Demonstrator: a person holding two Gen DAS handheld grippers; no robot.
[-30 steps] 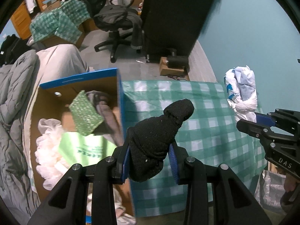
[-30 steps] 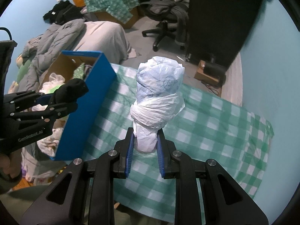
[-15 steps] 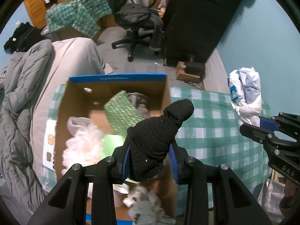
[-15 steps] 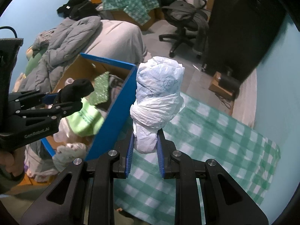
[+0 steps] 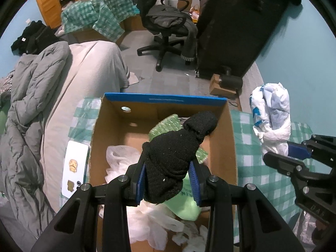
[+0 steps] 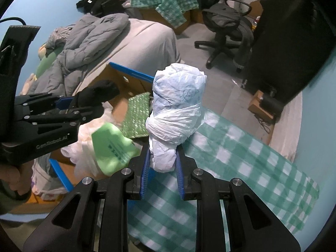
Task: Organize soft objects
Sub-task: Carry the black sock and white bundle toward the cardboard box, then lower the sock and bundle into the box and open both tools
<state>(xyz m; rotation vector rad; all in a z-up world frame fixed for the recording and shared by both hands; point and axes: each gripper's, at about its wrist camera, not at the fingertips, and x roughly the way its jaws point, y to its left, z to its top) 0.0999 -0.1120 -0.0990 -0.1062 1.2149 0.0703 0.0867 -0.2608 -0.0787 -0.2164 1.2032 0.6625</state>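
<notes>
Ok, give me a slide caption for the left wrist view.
Left tool grips a black sock above the open cardboard box of soft items.

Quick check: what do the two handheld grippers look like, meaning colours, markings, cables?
Both are matte black plastic with angular forked arms, silver round screws and blue ribbed pads inside the jaws. The left gripper has pale lettering on its side and a black cable at its boxy rear. The right gripper has embossed letters. No sleeves show.

Cluttered bedroom, teal walls [image 5: 294, 48]

I see a grey tiled floor [image 5: 168, 77], a black office chair [image 5: 168, 21], a tall dark cabinet [image 5: 237, 27], a bed with a grey quilt [image 5: 31, 88], and wooden furniture [image 5: 48, 2] at the back
</notes>
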